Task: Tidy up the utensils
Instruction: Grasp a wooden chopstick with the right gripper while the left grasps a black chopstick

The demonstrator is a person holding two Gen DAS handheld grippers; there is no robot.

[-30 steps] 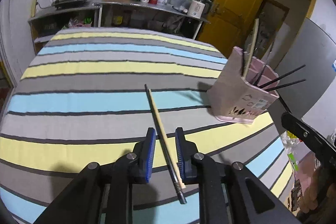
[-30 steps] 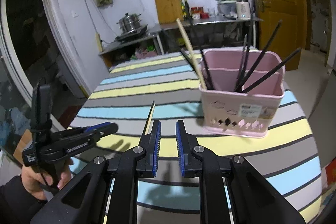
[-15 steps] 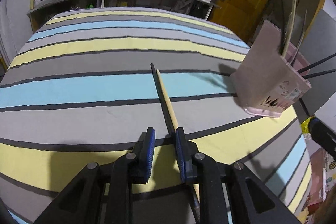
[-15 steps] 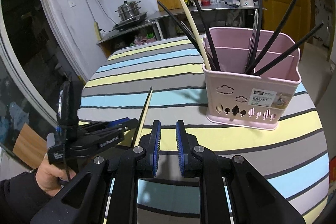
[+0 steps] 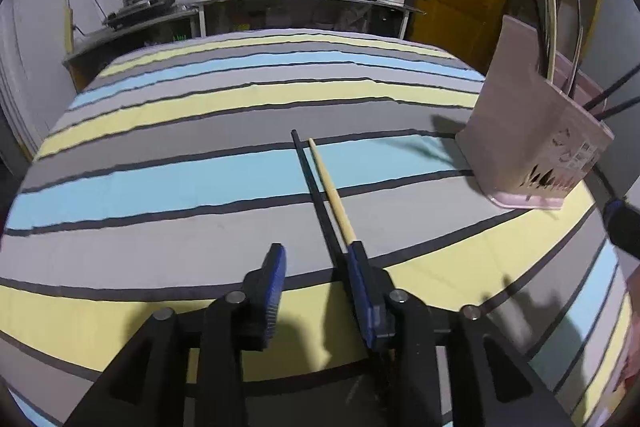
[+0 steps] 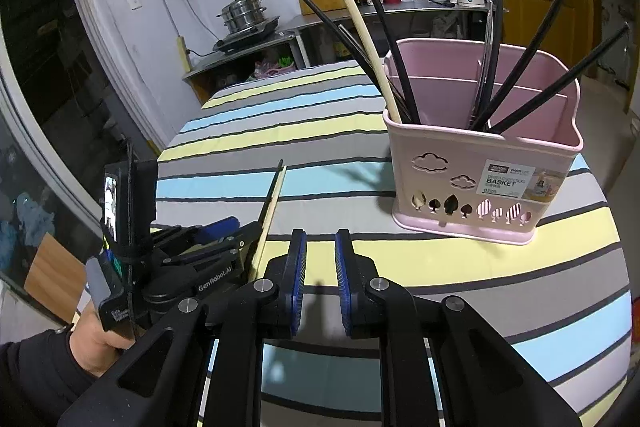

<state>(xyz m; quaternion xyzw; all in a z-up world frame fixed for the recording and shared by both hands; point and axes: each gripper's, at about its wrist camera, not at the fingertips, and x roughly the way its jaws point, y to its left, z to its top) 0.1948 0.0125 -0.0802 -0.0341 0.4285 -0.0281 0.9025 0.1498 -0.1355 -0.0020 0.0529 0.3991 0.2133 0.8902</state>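
Lying near the pink basket [image 5: 532, 131], the light, stiff, slippery chopsticks [image 5: 326, 187] suit a near-end grip; left hand-held gripper [image 5: 316, 267], just spreading, stands released.

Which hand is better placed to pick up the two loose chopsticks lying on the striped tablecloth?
Left. The left gripper, whose jaws have just been opening, already sits over the black chopstick and pale wooden chopstick. The right gripper hangs beside them, holding nothing.

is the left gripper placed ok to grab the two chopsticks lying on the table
Probably yes: the left gripper has just opened, and the black chopstick and wooden chopstick lie by its right finger, nothing covering them.
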